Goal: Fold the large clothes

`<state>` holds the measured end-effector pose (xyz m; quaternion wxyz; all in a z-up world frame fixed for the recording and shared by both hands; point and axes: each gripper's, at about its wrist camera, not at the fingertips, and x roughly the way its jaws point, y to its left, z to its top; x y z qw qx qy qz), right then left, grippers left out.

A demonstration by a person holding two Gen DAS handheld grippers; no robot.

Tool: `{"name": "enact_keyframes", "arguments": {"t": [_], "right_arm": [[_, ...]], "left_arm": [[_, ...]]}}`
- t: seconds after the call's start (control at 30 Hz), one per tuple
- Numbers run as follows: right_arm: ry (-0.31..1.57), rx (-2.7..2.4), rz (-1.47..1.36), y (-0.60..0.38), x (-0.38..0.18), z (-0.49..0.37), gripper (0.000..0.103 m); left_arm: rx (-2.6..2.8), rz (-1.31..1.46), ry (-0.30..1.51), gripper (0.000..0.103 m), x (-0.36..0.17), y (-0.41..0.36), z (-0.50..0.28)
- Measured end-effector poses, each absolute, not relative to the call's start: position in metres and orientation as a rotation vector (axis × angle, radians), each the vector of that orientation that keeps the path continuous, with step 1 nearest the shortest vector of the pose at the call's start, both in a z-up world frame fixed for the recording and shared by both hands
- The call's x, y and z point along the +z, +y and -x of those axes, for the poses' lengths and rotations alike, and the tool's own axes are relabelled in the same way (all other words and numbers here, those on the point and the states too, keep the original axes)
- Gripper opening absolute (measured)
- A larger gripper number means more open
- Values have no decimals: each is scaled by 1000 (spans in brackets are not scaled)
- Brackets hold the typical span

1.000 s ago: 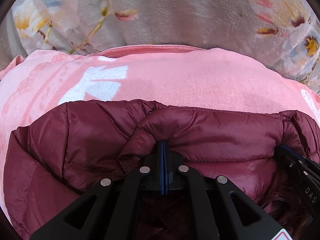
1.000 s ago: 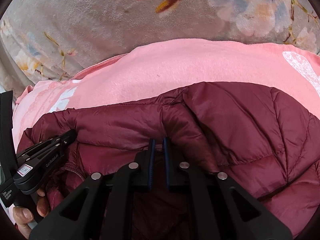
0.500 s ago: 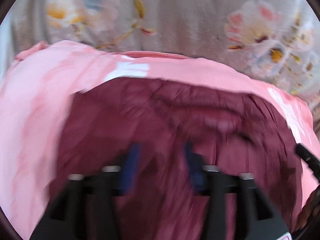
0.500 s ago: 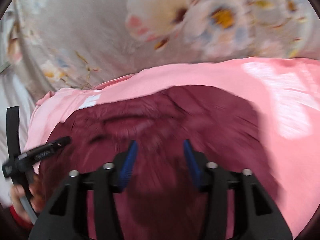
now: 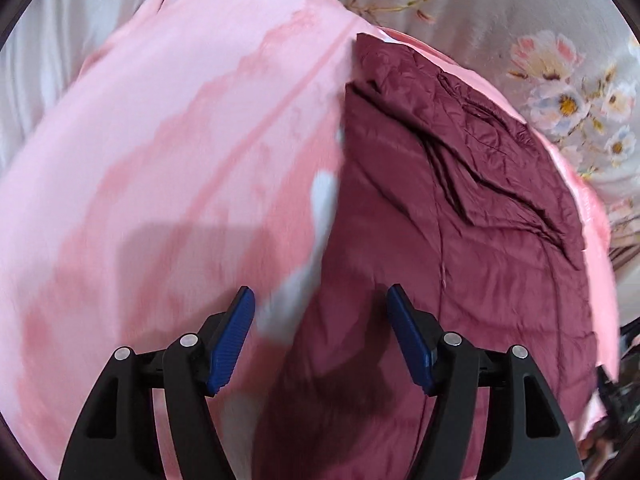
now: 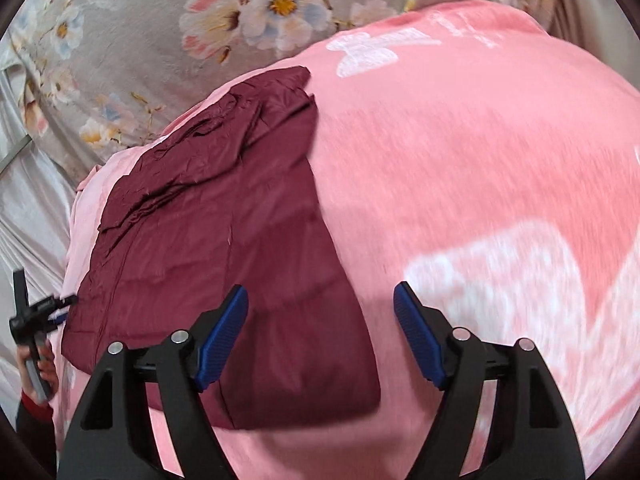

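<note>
Both grippers let go since a second ago, left gripper (image 5: 320, 340) and right gripper (image 6: 320, 336) now spread wide, holding nothing, above the folded maroon jacket (image 6: 224, 264). I'd press down the puffy edge between the fingers so it doesn't spring open.

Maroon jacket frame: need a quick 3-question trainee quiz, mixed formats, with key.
1. True or false: the left gripper is shut on the maroon jacket.
2. Multiple choice: what does the jacket lie on? A) bare wooden table B) pink blanket C) blue plastic tray
3. Fill in: in the right wrist view, the jacket lies mostly to the ____ of the right gripper.

Key:
1. False. Its jaws stand open, holding nothing.
2. B. The pink blanket itself lies on a floral bedspread.
3. Left. The right gripper's jaws are open too.
</note>
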<state>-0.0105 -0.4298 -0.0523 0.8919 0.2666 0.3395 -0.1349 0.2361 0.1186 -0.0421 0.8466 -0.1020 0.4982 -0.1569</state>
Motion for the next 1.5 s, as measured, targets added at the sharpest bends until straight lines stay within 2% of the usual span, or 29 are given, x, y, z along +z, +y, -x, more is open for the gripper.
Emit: {"name": "enact_keyframes", "arguments": {"t": [0.2,0.23,0.27,0.3,0.33,0.37,0.4,0.43,0.73,0.87,1.0,1.13,1.23,1.5], "right_arm": [[671,-282,-597,-421,-54,17,73],[672,-261,-616,-419,-56,18,62],[685,-240,-631,-416,-57,18,56],[693,-233,-634,-413,-58,20,44],[694,-221,-643,-411,-59,22,27],[690,-195,-670,-410,-58,27,21],[682,-187,-681,-409,-56,32,13],[668,-180,-682,-407,-52,38,9],[539,-86,-542,-368,12,134,5],[357,22,-449,-343,62,212,5],[222,17,-427,-337,106,235,5],[145,-17,-429,-344,140,203,5],[158,-65,-409,-354,148,161,4],[341,-224,-492,-398,103,27,5]], "left_arm": [[-377,243,1053,64,-42,112,-207],[-375,234,1055,58,-41,110,-203],[-369,212,1054,46,-41,106,-200],[-373,193,1055,40,-39,104,-196],[-378,191,1056,26,-38,105,-192],[-382,195,1054,12,-34,106,-188],[-389,198,1053,9,-30,106,-186],[-397,209,1048,7,-27,108,-183],[-522,247,1002,4,21,153,-98],[-574,314,944,3,58,194,-34],[-588,354,812,3,111,210,-7],[-584,307,674,3,155,194,-16],[-520,245,652,4,162,169,-52],[-352,134,797,6,102,101,-174]]}}
